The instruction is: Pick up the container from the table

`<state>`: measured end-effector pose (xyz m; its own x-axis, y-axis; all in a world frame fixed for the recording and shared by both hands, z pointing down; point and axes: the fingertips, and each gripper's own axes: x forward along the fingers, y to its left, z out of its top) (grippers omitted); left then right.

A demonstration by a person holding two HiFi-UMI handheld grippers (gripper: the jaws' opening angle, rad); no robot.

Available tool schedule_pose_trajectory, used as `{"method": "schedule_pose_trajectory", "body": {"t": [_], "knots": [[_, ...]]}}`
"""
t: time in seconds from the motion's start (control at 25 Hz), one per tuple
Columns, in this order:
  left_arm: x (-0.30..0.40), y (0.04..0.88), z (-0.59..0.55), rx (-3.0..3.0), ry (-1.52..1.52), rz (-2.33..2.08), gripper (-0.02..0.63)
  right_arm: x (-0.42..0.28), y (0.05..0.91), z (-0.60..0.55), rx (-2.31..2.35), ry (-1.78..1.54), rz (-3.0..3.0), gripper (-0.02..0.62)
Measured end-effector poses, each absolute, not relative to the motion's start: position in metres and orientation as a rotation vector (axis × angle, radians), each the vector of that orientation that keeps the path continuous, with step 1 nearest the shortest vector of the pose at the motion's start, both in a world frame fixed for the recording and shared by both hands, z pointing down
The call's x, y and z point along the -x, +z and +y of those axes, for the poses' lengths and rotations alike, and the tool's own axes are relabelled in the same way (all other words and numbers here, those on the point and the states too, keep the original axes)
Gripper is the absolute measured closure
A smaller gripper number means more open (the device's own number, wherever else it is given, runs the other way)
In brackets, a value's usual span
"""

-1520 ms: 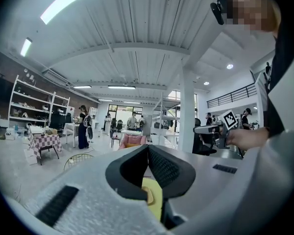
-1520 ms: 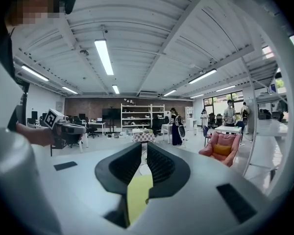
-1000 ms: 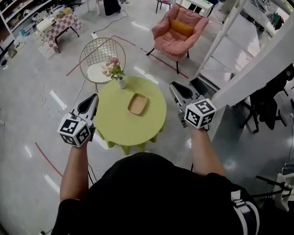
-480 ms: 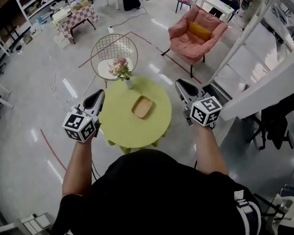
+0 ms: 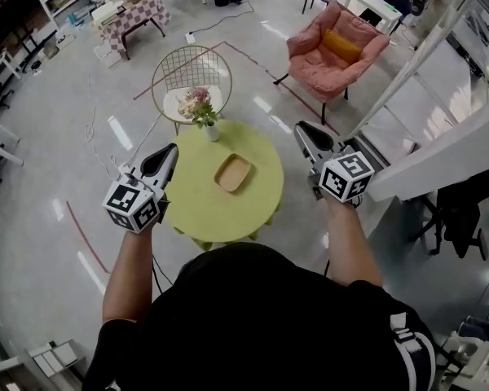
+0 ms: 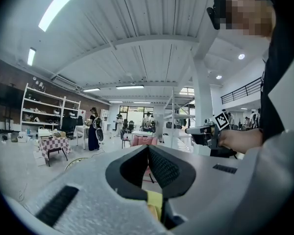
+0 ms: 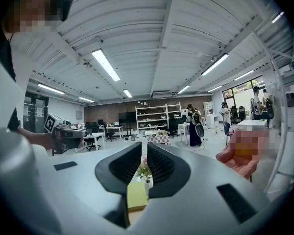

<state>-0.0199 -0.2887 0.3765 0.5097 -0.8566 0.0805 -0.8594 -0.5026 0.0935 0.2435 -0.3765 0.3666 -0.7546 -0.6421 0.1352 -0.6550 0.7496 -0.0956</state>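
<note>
A shallow tan container (image 5: pixel 232 173) lies near the middle of the round green table (image 5: pixel 197 210). My left gripper (image 5: pixel 169 151) hovers at the table's left edge, jaws together and holding nothing. My right gripper (image 5: pixel 303 129) hangs just off the table's right edge, also shut and holding nothing. The container lies between the two grippers, apart from both. In the left gripper view the jaw tips (image 6: pixel 148 147) meet, and the right gripper (image 6: pixel 206 129) shows beyond them. In the right gripper view only a thin slit shows between the tips (image 7: pixel 144 145), with the flowers (image 7: pixel 143 170) behind it.
A small vase of pink flowers (image 5: pixel 200 108) stands at the table's far edge. Behind it is a wire chair (image 5: pixel 191 76), and a pink armchair (image 5: pixel 334 51) stands at the back right. A white slanted beam (image 5: pixel 440 149) runs close on the right. A checkered table (image 5: pixel 130 15) stands far left.
Both grippers have moved a little forward along the table's two sides, and the view has shifted with them. The jaws of both stay together. The container has not moved.
</note>
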Motion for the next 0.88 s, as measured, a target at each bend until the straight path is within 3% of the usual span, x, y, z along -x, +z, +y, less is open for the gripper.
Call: {"method": "schedule_pose_trajectory", "body": {"t": [0.32,0.88], "knots": [[0.013,0.375,-0.288,-2.681,-0.013,-1.447,0.588,-0.239,0.37,-0.379,-1.026,0.2,-2.833,0.551],[0.062,0.364,-0.276,-2.69,-0.07,-1.451,0.589,-0.204,0.356,-0.361,-1.038,0.133,-2.79,0.546]]}}
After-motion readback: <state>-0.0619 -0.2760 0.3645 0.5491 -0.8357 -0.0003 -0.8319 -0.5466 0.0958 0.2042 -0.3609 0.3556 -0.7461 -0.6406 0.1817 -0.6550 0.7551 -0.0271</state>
